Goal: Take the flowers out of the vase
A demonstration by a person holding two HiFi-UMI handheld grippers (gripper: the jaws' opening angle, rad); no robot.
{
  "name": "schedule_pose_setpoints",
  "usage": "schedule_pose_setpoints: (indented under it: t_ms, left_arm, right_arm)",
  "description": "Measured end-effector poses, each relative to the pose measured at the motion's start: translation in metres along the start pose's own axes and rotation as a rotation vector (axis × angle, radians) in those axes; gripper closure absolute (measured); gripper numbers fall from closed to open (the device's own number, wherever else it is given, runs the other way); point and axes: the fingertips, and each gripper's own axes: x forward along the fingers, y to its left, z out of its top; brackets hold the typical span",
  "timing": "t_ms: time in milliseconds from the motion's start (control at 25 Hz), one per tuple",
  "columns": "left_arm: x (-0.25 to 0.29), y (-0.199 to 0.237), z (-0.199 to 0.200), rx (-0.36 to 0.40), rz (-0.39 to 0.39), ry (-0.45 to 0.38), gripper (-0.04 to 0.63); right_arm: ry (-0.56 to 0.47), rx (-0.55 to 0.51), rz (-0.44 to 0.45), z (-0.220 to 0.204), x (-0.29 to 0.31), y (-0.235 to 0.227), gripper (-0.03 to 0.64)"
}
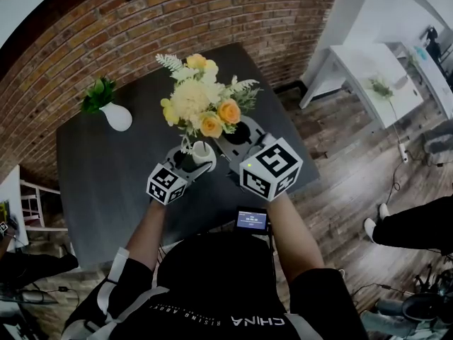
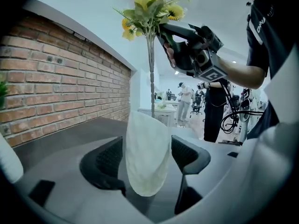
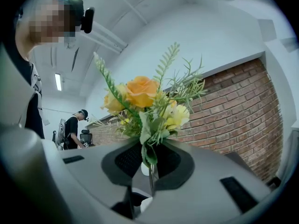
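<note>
Brick wall (image 1: 212, 13), dark tbl (image 1: 99, 168), vase (image 1: 202, 153), flowers (image 1: 202, 105) above

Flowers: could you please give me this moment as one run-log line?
left tool: shut on vase | right tool: shut on flowers | flowers: above vase

We see the dark grey square table (image 1: 106, 179) before the red brick wall (image 1: 212, 20) at twelve o'clock. On it, the small white vase with a green sprig (image 1: 117, 116) stands at ten o'clock from the tall white ceramic vase (image 1: 203, 149), well apart. The left gripper (image 1: 197, 159) clamps the tall vase from six o'clock. The bunch of yellow and orange artificial flowers (image 1: 204, 101) rises straight above it, stems between the closed jaws of the right gripper (image 1: 225, 139), which reaches in from four o'clock. A white rectangular side table (image 1: 371, 73) stands at two o'clock.
</note>
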Motion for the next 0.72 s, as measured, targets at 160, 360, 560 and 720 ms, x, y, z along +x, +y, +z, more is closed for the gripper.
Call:
schedule_pose_setpoints:
  t_ms: [160, 360, 560, 720]
  left_arm:
    - [-0.007, 0.000, 0.004, 0.012, 0.017, -0.001, 0.285]
    - [-0.015, 0.000, 0.009, 0.019, 0.031, -0.017, 0.285]
    - [-0.022, -0.003, 0.014, 0.029, 0.041, -0.034, 0.285]
    - [-0.034, -0.002, 0.019, 0.028, 0.057, -0.055, 0.285]
  right_arm:
    - [-0.034, -0.009, -0.006, 0.017, -0.007, -0.001, 0.557]
    - [-0.053, -0.011, -0.039, 0.038, -0.021, -0.009, 0.557]
    - [-0.008, -0.011, -0.108, 0.029, -0.034, -0.031, 0.557]
    - [0.061, 0.005, -0.156, 0.001, -0.043, -0.045, 0.557]
